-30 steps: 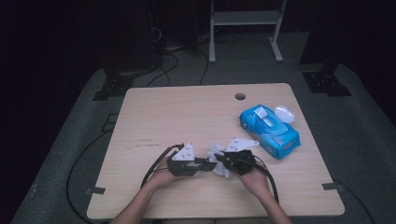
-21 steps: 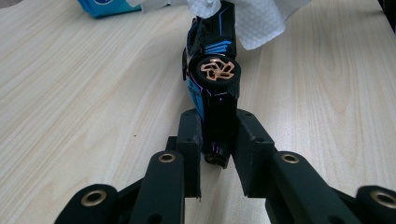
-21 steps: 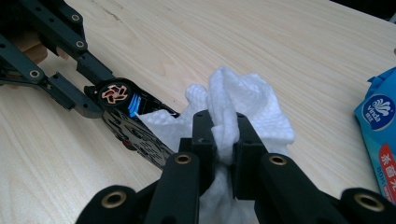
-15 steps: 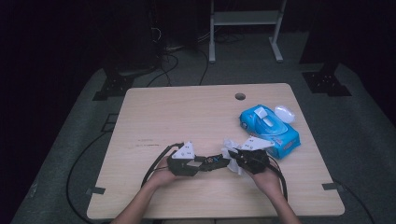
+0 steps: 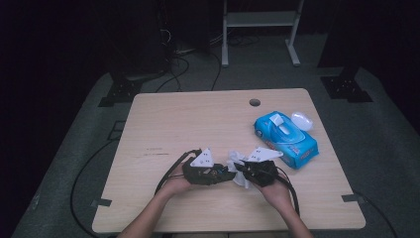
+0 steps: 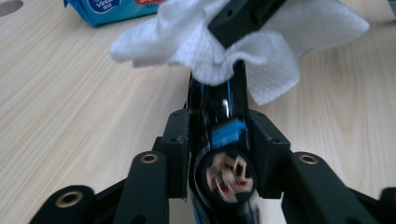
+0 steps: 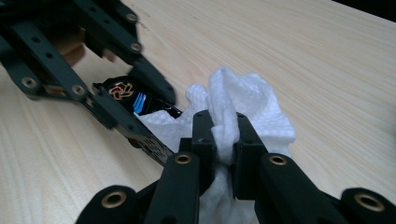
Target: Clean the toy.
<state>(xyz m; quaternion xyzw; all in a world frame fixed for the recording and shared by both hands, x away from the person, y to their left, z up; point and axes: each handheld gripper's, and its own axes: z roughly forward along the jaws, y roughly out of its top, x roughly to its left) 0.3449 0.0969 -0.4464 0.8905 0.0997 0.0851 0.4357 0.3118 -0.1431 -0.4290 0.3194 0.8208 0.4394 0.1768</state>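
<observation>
Both grippers have closed in together; left gripper clamps a glossy black gadget; right gripper pinches a white wipe against its tip.

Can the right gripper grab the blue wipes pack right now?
Probably not yet: the right gripper is shut on a white wipe. The wipes pack sits close by, nothing between.

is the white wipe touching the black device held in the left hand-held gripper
Touching. In the left gripper view the white wipe drapes over the far tip of the black device clamped in the left hand-held gripper.
</observation>
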